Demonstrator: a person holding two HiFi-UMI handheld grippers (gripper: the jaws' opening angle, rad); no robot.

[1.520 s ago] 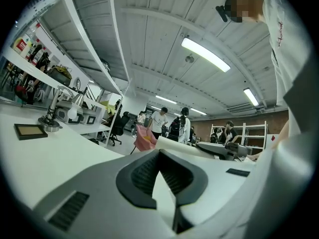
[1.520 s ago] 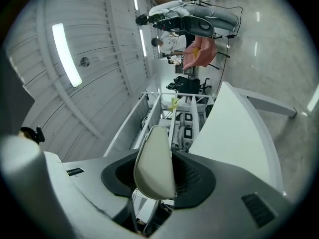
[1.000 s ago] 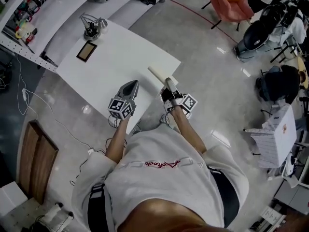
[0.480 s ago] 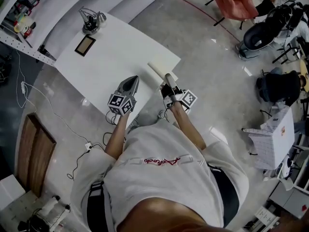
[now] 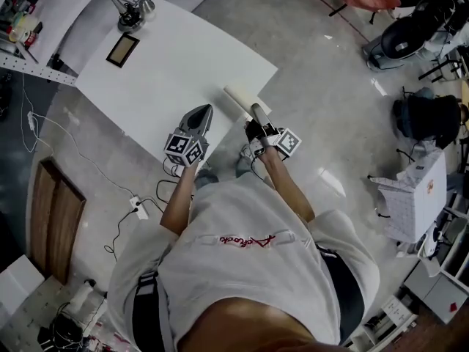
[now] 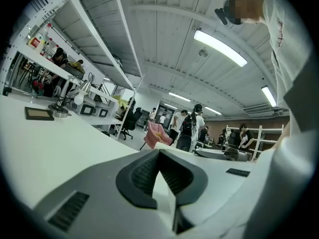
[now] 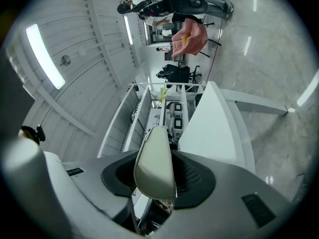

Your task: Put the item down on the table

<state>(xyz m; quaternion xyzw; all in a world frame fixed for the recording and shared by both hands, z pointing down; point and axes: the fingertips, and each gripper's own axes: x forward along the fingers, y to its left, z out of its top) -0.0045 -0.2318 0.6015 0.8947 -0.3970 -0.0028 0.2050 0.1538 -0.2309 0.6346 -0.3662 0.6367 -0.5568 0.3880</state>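
Right gripper: fingers are clamped on the item, a pale cream elongated piece. Pads are pressed on both its sides, so the fingers are partly spread by its width. The item is held over the near edge of the white surface, close to the surface's right corner, with its long axis pointed in across the surface. Contact with the surface cannot be confirmed from any view. Left gripper: fingers are together at the tips and nothing is gripped between them. It is held low over the surface's near edge, further left along that edge and apart from the item. A dark framed panel and a small metal stand are seen at the surface's far left end, well apart from both grippers.
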